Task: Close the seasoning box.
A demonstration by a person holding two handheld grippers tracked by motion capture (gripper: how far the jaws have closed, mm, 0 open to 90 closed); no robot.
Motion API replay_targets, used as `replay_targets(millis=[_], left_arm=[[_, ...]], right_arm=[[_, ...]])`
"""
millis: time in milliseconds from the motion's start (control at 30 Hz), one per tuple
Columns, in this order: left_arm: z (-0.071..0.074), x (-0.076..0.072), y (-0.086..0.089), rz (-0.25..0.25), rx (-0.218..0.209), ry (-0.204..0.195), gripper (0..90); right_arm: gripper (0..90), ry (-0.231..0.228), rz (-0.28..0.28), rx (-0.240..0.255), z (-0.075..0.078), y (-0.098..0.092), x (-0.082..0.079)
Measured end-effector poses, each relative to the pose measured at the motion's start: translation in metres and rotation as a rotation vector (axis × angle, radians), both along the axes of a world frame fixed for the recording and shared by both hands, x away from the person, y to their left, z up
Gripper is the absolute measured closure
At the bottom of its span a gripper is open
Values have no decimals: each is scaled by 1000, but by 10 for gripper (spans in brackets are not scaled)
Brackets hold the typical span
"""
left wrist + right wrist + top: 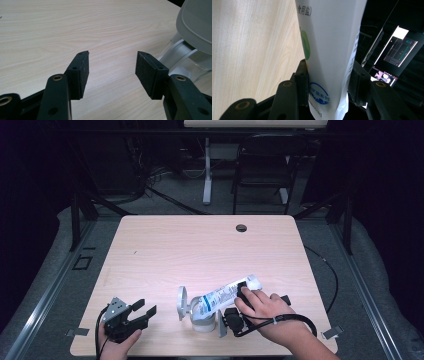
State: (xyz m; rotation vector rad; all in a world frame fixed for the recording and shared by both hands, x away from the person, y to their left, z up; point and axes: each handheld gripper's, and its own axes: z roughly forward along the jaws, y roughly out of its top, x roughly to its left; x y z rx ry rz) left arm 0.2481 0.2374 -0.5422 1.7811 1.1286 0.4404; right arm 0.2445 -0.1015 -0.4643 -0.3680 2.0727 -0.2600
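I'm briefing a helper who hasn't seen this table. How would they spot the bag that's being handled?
On the light wooden table, look at the near edge toward the right, where the right gripper clamps a white salt bag. The bag leans with its lower end over a clear container whose grey lid is flipped open. It is the only soft white pouch, with blue print and Chinese characters.

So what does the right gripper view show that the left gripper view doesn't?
Right gripper view: the white salt bag clamped between the right gripper jaws, and lit screens behind. Left gripper view: the open, empty left gripper and a clear container with its grey lid flipped up. Both share the pale wooden table.
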Motion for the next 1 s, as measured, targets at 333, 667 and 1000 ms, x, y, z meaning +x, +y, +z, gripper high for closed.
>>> replay_targets(millis=[333,667,1000], left_arm=[[0,0,0,-1,3,4,449],[-1,0,0,1,2,2,449],[-1,1,0,2,6,4,449]], right_arm=[[599,-8,18,-11,0,0,-2],[628,-13,27,-31,0,0,-3],[660,-4,42,-24,-1,-2,-3]])
